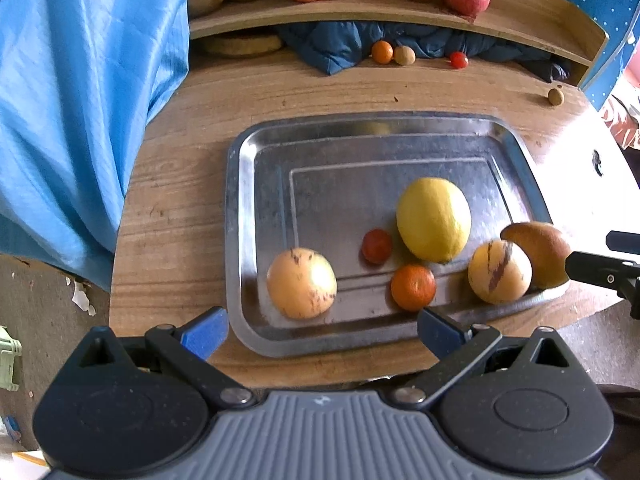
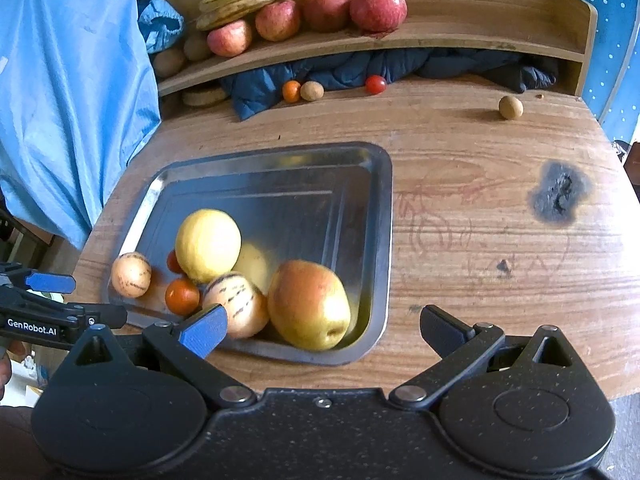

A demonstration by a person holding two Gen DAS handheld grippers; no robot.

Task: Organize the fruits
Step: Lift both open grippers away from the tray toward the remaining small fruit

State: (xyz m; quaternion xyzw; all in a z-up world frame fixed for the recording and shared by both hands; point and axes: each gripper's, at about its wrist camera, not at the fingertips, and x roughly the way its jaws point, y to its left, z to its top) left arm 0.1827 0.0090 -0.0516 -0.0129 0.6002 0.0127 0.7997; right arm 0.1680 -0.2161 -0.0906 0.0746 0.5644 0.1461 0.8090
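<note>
Left wrist view, left to right: blue cloth [image 1: 80,100]; left gripper [image 1: 320,330], jaws wide apart and empty, at the near rim of the metal tray [image 1: 240,200]; on the tray a striped pale fruit [image 1: 301,283], small red fruit [image 1: 376,245], orange [image 1: 413,287], lemon [image 1: 434,219], second striped fruit [image 1: 499,272] and mango-like fruit [image 1: 540,254] crowded together. Right gripper [image 2: 322,326] likewise spread and empty, at the tray's near right corner. Risk, as judged: round fruit may roll when a neighbour is nudged, since they touch; loose small fruits [image 2: 300,91] near the shelf [image 2: 400,36] could be overlooked.
</note>
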